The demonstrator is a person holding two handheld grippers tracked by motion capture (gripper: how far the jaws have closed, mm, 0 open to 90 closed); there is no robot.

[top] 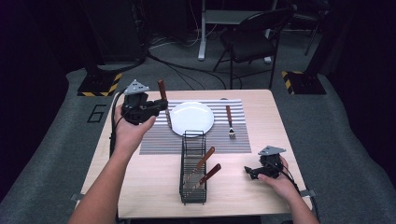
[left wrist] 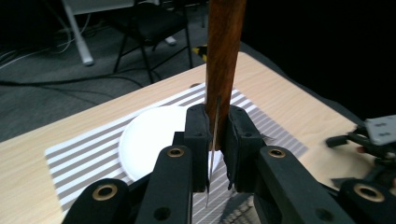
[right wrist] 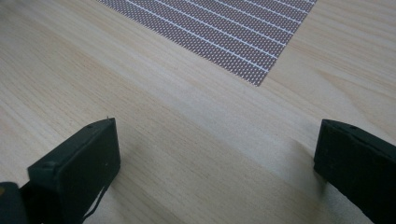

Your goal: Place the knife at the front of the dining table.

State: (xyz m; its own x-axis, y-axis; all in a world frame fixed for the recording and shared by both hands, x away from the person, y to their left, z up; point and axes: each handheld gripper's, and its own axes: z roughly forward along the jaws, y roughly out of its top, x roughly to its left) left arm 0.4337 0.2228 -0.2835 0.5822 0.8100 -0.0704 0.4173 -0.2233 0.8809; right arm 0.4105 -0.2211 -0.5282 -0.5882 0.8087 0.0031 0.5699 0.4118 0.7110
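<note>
Wooden-handled knife (left wrist: 223, 56) upright, blade down

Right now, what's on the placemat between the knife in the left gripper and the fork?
In the high view, the white plate lies between the knife and the fork on the striped placemat.

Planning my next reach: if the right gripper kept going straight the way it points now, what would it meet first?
Bare table lies ahead of the open right gripper, then the corner of the striped placemat. In the high view it points left toward the wire basket, so that might come first; depth is unclear.
</note>
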